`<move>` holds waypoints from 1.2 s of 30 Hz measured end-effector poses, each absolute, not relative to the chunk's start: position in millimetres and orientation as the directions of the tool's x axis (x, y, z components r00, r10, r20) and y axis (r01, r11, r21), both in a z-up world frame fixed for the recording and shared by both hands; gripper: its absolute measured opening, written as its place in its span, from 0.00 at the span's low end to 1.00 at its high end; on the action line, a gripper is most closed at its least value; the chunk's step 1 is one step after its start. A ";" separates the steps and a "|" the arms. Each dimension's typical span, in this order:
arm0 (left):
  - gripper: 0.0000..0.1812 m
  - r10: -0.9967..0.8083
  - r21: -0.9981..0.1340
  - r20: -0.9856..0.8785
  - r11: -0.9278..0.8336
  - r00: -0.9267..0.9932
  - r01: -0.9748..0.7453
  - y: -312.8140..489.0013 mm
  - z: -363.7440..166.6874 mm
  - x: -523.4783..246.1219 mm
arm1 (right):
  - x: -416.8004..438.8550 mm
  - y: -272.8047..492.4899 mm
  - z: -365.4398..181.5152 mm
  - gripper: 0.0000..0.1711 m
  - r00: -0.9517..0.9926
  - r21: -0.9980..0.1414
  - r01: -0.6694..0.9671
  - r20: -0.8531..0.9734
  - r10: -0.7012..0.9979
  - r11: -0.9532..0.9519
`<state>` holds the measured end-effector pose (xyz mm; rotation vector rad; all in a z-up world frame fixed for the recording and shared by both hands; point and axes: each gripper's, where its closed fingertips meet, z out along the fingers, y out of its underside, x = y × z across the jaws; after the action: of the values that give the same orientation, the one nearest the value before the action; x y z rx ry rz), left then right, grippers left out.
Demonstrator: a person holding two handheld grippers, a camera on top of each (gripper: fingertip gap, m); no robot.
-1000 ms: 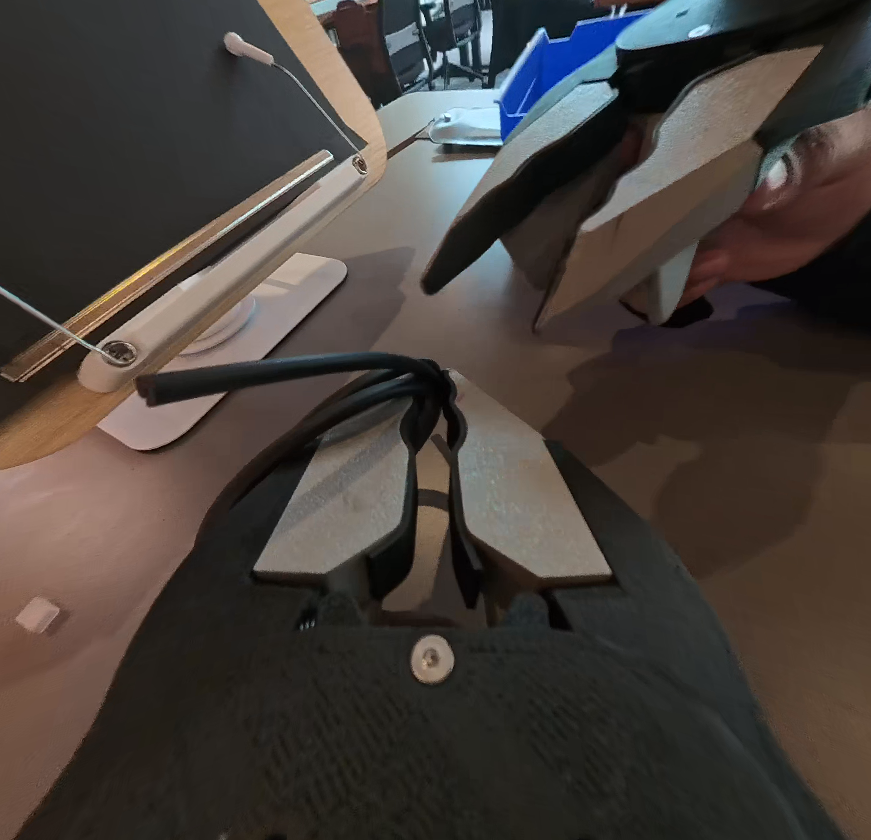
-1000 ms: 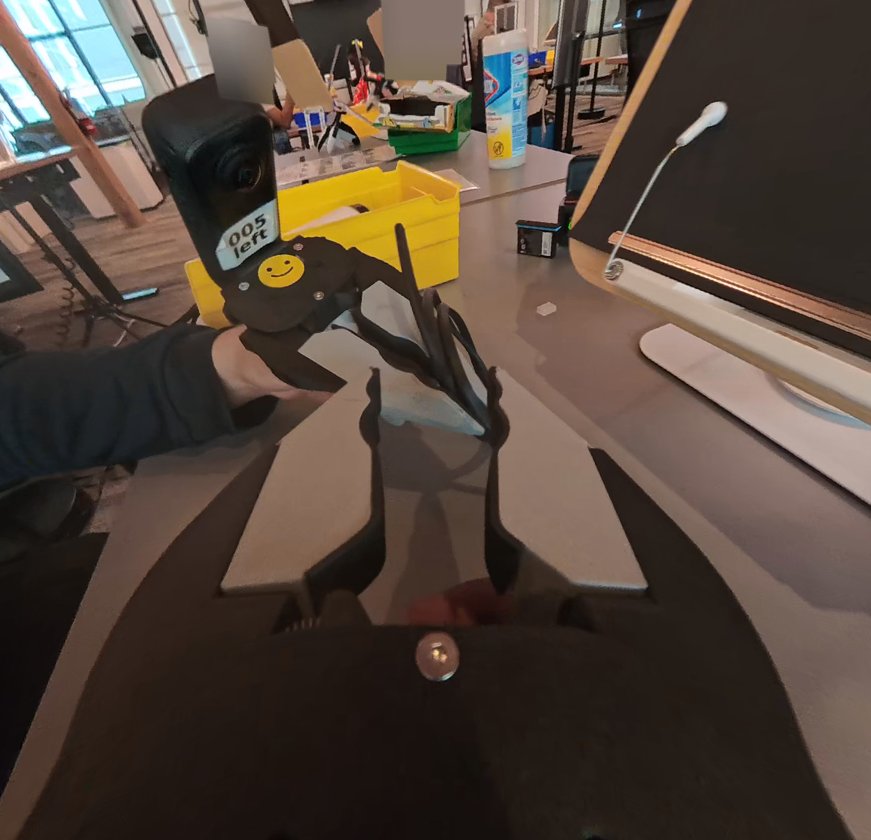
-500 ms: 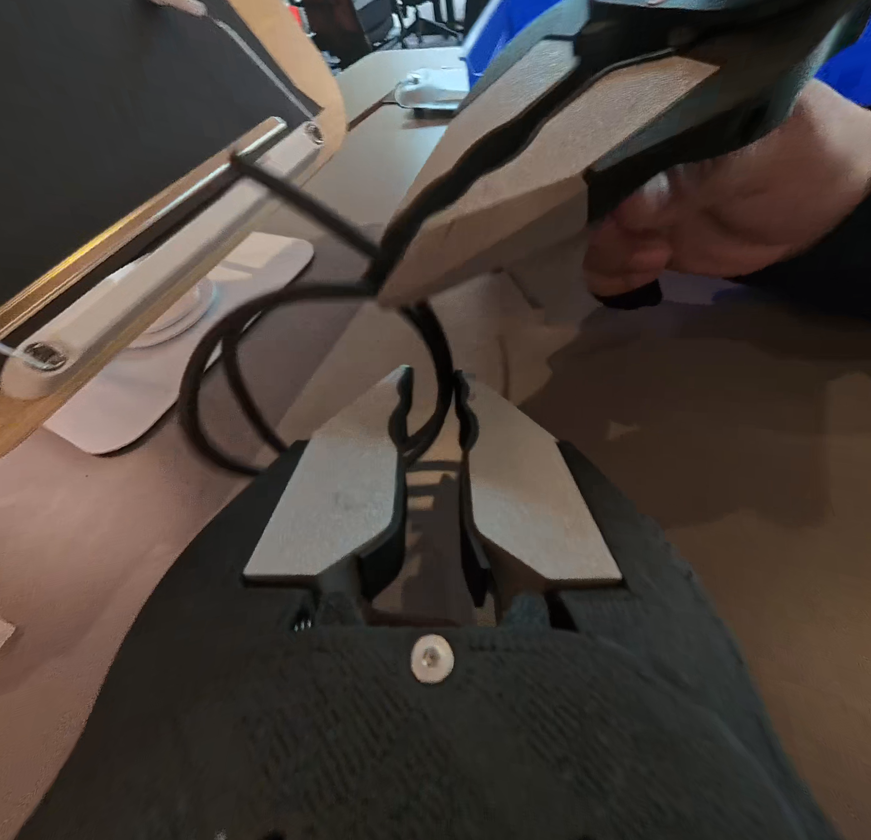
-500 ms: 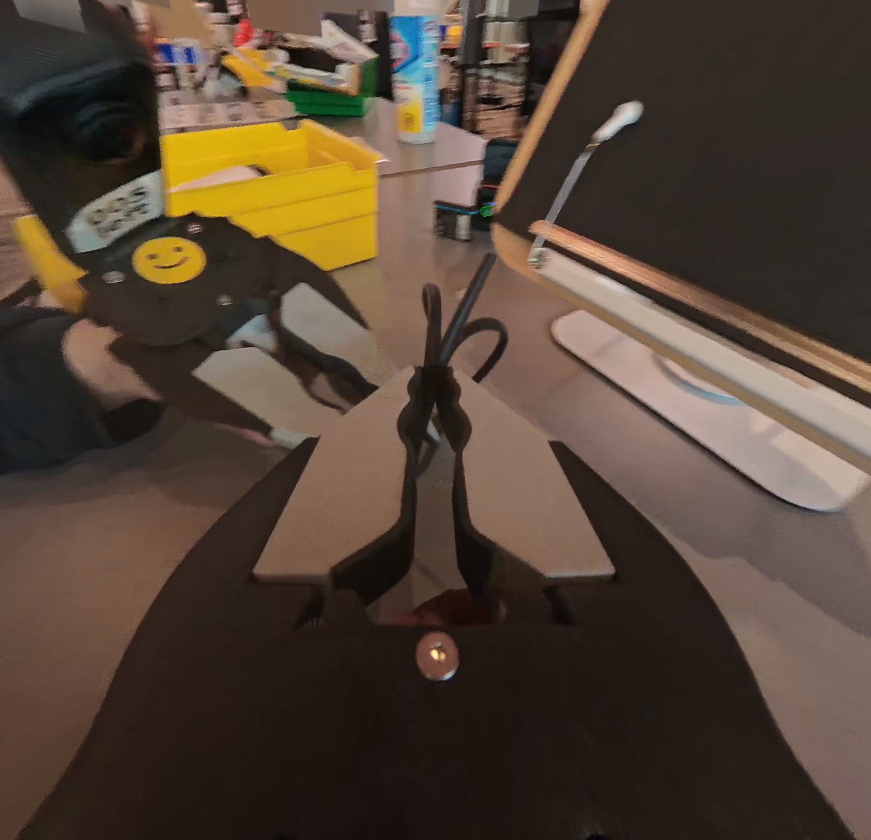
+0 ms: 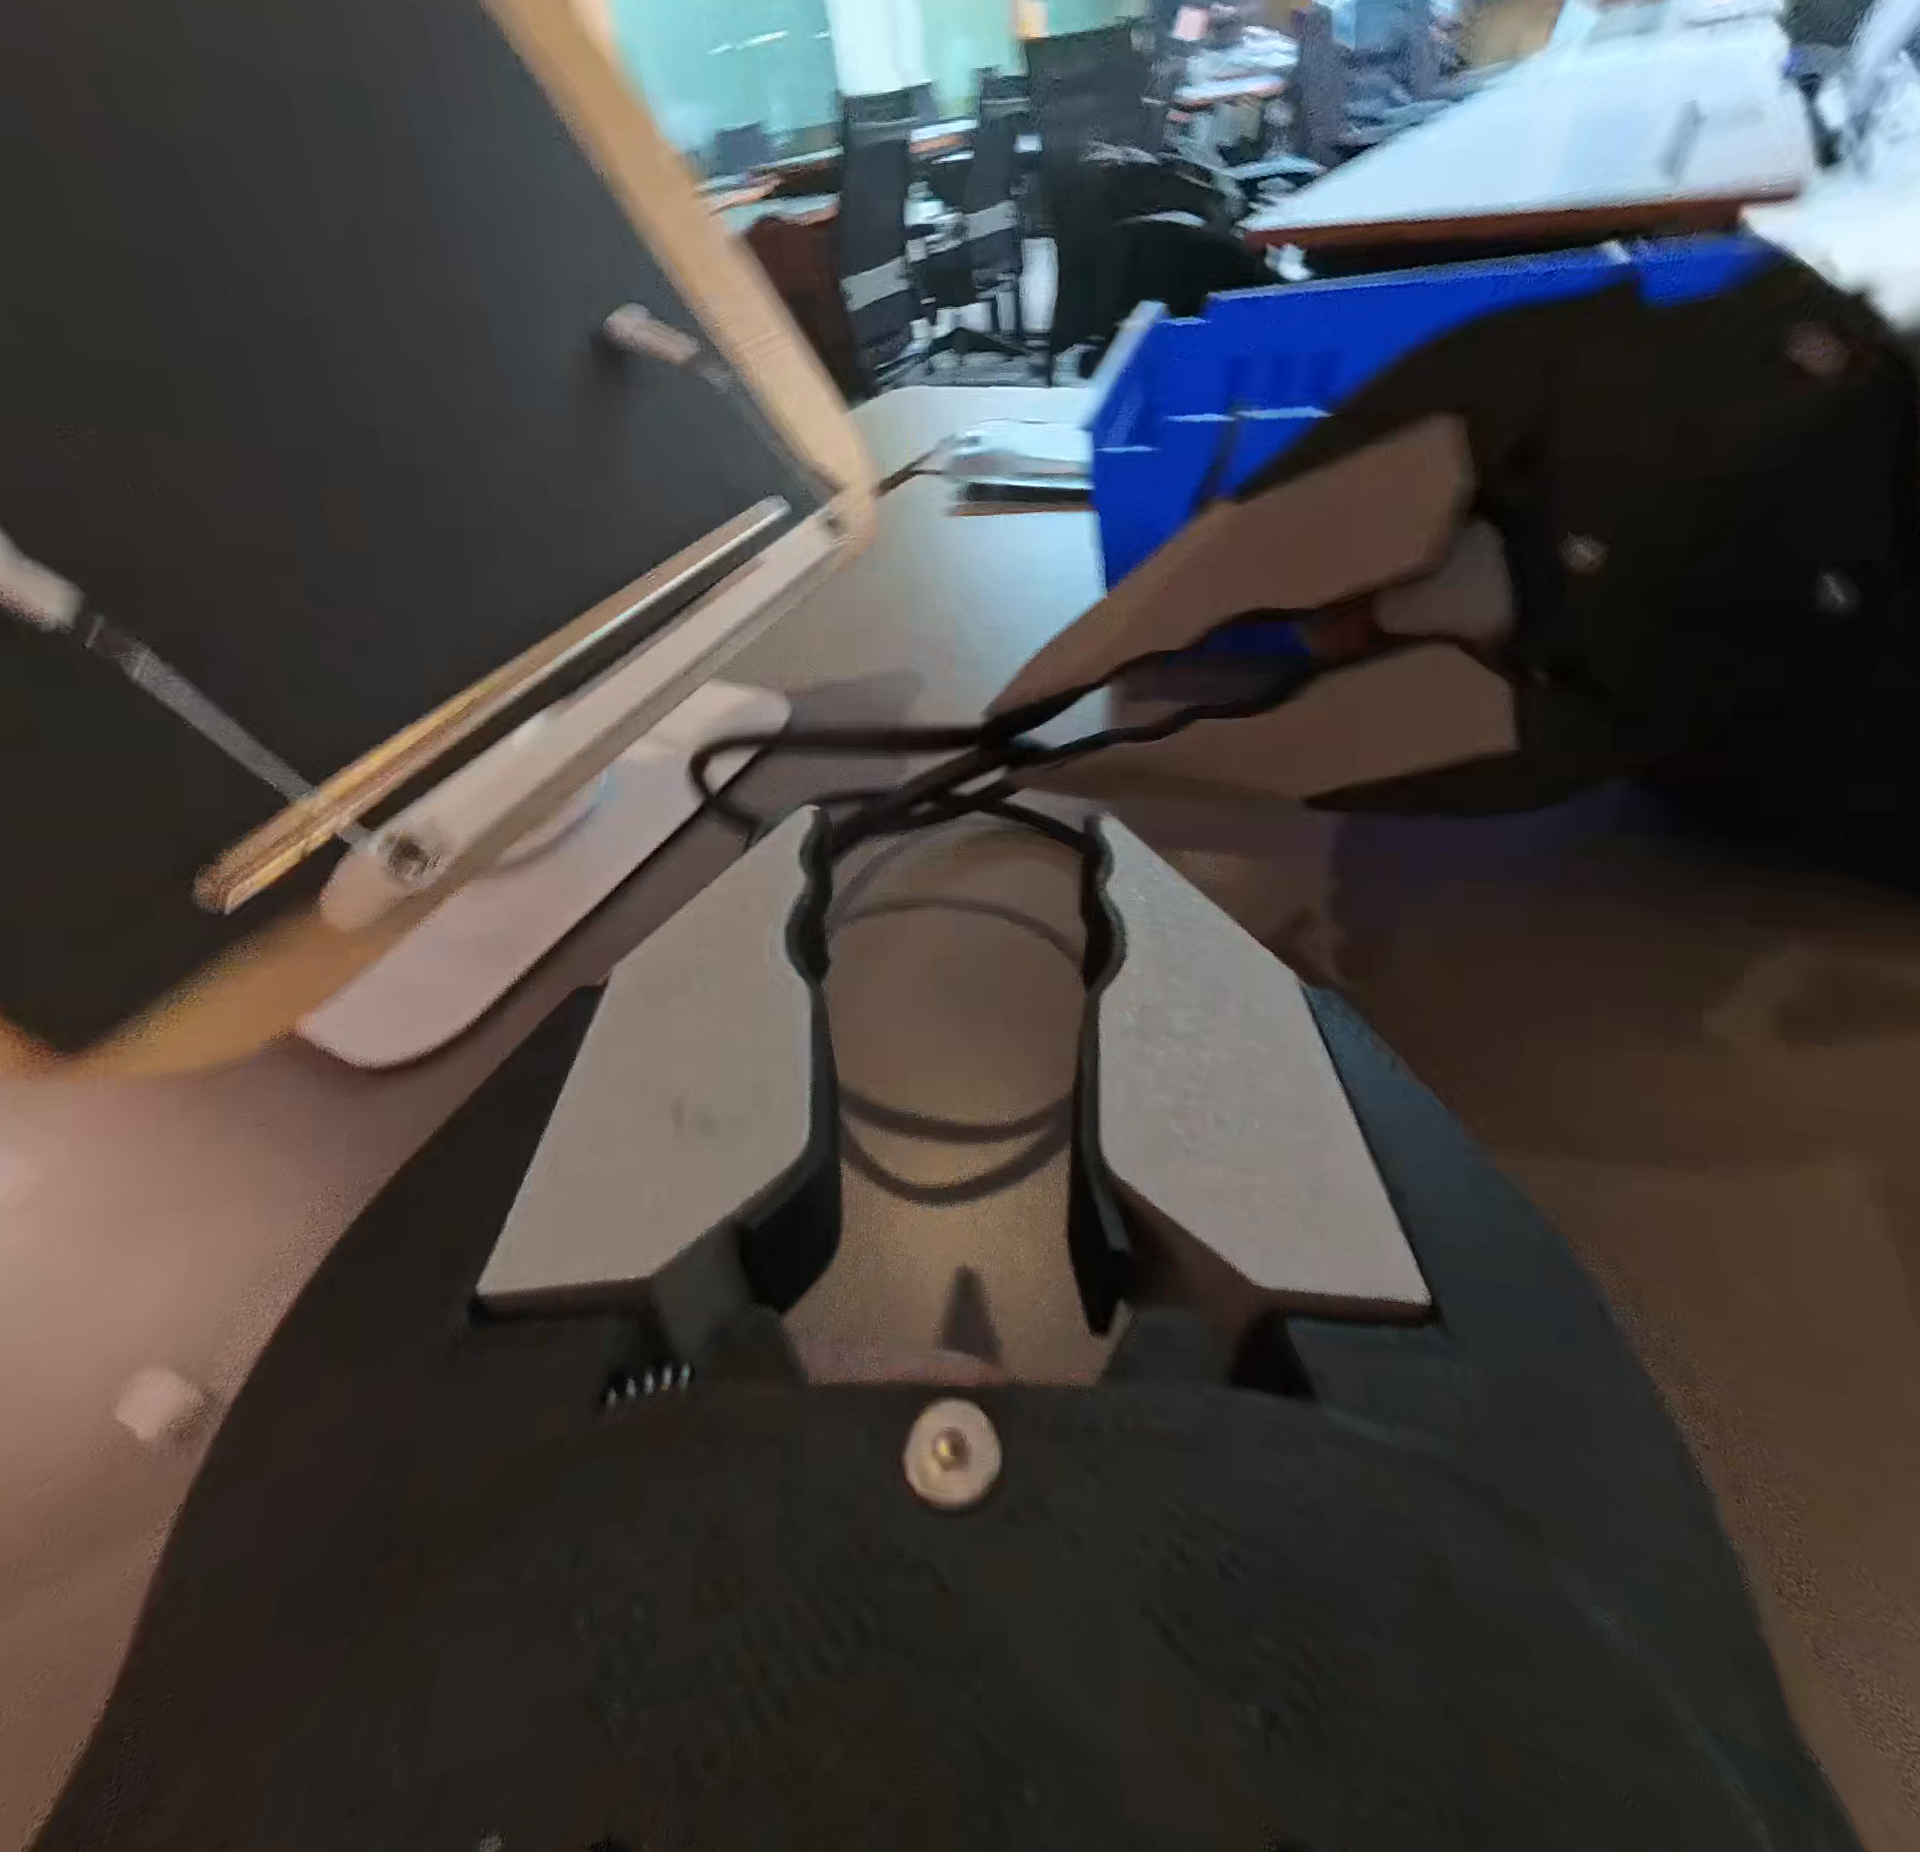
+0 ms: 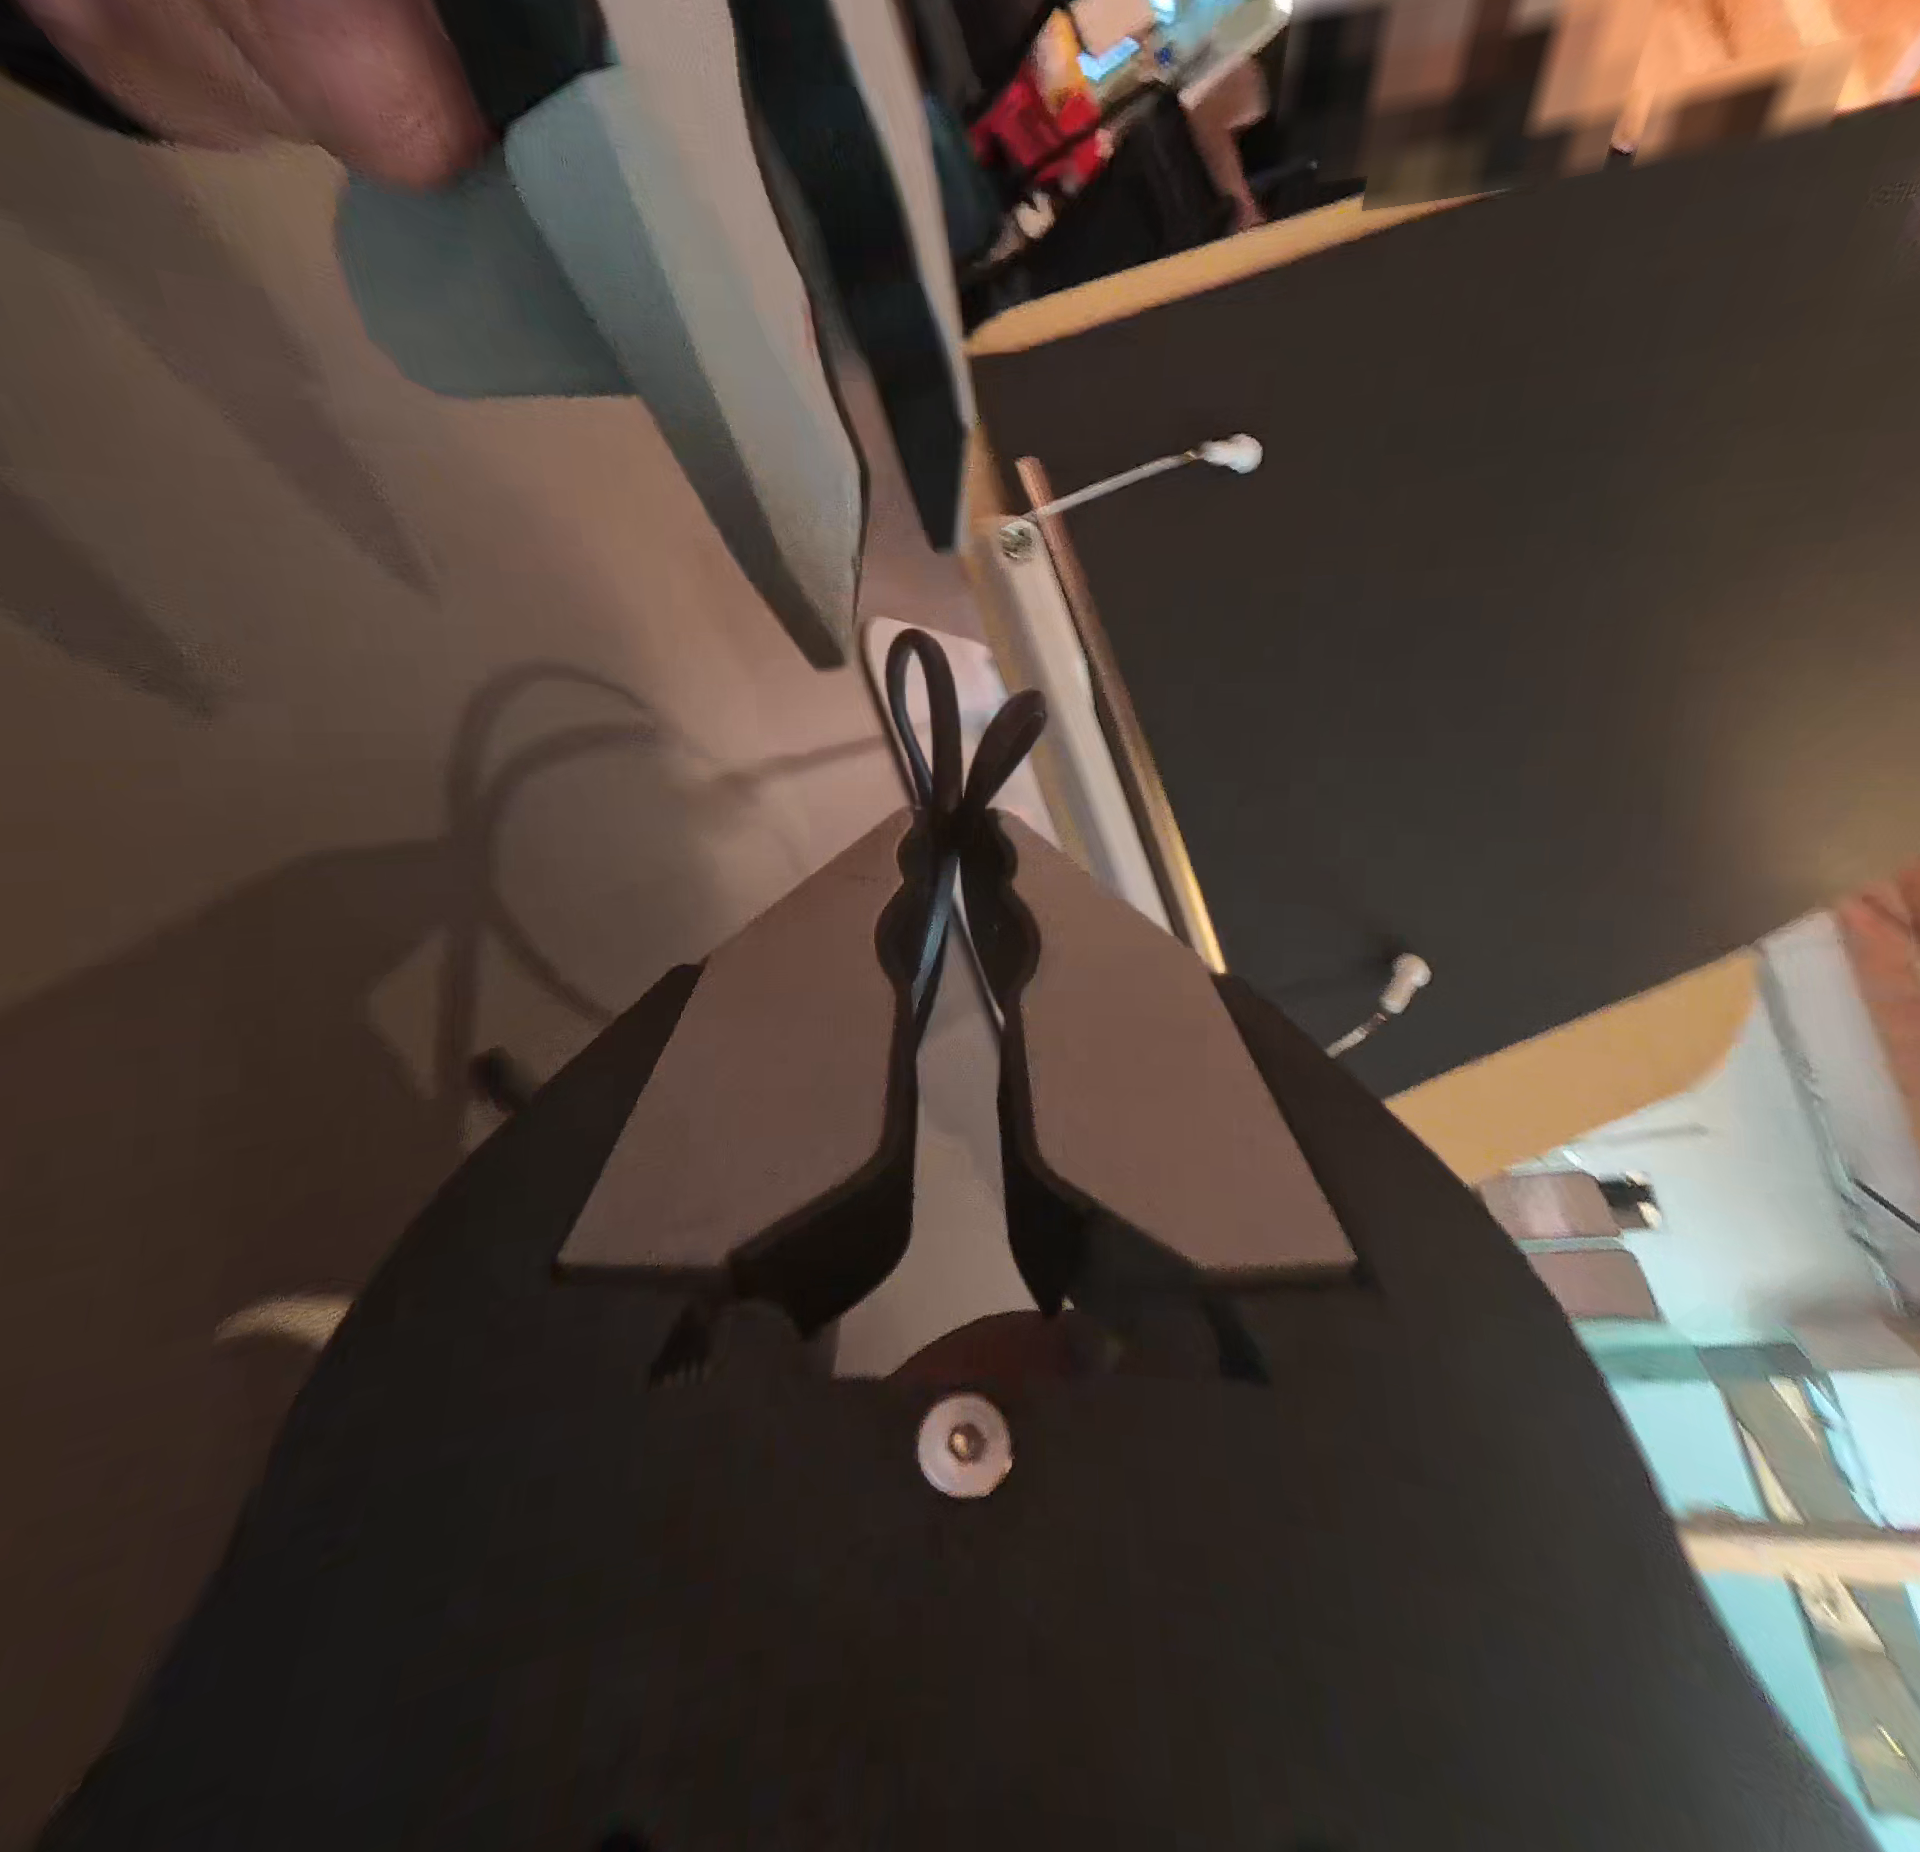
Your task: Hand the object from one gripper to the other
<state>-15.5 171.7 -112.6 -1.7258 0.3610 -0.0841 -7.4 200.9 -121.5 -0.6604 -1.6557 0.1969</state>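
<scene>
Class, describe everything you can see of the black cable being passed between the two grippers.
The black cable is thin, smooth and rubbery-looking, bunched into loops. The right gripper is shut on it, two loops sticking out past the fingertips. In the left wrist view its loops hang between the open fingers of the left gripper; whether they touch them is unclear. It hangs above the table.

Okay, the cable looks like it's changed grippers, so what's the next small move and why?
Probably draw the left gripper straight back. Its jaws stand open with cable loops between them, while the right gripper is shut on the cable, so backing out avoids snagging.
</scene>
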 end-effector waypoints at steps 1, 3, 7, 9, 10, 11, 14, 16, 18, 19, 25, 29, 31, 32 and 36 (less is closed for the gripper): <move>0.21 -0.303 -0.956 -0.232 -0.105 0.924 -0.274 169.0 -111.4 -9.4 | -6.4 194.5 -124.4 0.03 -0.091 -0.493 0.289 0.839 0.536 0.821; 0.20 -0.265 -0.896 -0.405 -0.077 0.875 -0.438 168.1 -116.5 -9.7 | -3.6 181.8 -131.1 0.03 -0.173 -0.515 0.259 0.807 0.564 0.817; 0.20 -0.311 -0.754 -0.597 -0.097 0.740 -0.650 169.7 -142.5 4.2 | 0.6 158.7 -136.8 0.03 -0.276 -0.554 0.191 0.762 0.585 0.811; 0.15 -0.293 -0.702 -0.645 -0.136 0.705 -0.699 174.0 -151.3 0.1 | 2.8 150.4 -138.1 0.03 -0.316 -0.588 0.168 0.728 0.608 0.791; 0.06 -0.291 -0.697 -0.645 -0.155 0.706 -0.700 175.0 -153.4 -2.4 | 3.4 151.0 -138.5 0.04 -0.319 -0.596 0.169 0.721 0.616 0.785; 0.03 -0.309 -0.710 -0.619 -0.170 0.721 -0.683 174.9 -155.5 -2.7 | 4.0 152.1 -139.0 0.05 -0.320 -0.612 0.169 0.707 0.630 0.773; 0.02 -0.222 -0.815 -0.503 -0.201 0.835 -0.544 179.4 -143.2 -20.7 | 6.2 175.0 -136.1 0.19 -0.252 -0.669 0.230 0.661 0.707 0.707; 0.01 -0.174 -0.891 -0.385 -0.186 0.906 -0.414 179.9 -132.2 -31.7 | 10.0 182.8 -133.2 0.32 -0.253 -0.768 0.251 0.536 0.805 0.590; 0.01 -0.187 -0.944 -0.282 -0.122 0.941 -0.307 177.4 -118.7 -31.0 | 12.2 189.1 -134.5 0.43 -0.263 -0.836 0.297 0.393 0.881 0.461; 0.01 -0.203 -0.958 -0.255 -0.081 0.945 -0.275 175.4 -111.2 -28.2 | 11.1 196.0 -134.3 0.46 -0.235 -0.850 0.315 0.361 0.902 0.423; 0.01 -0.332 -0.979 -0.202 0.076 0.921 -0.187 161.6 -83.9 -4.9 | 5.8 199.7 -130.9 0.42 -0.210 -0.902 0.287 0.269 0.940 0.322; 0.01 -0.485 -0.991 -0.133 0.052 0.865 -0.123 153.4 -87.8 16.9 | 1.7 191.6 -126.3 0.39 -0.223 -0.923 0.238 0.251 0.942 0.302; 0.01 -0.482 -0.991 -0.123 0.015 0.868 -0.132 156.9 -95.6 16.2 | 2.8 192.8 -126.9 0.11 -0.215 -0.908 0.234 0.301 0.929 0.348; 0.01 -0.466 -0.991 -0.116 0.001 0.877 -0.131 159.0 -98.4 13.2 | 3.2 195.6 -128.1 0.00 -0.205 -0.896 0.244 0.327 0.922 0.372; 0.33 -0.426 -0.992 0.020 -0.121 0.905 -0.035 169.0 -116.0 -0.4 | 2.9 211.8 -120.5 0.00 -0.117 -0.929 0.246 0.256 0.960 0.278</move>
<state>-0.4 169.0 -116.0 -1.6691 0.3579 -0.3456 2.9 211.8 -120.5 -1.1442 -1.5784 0.9241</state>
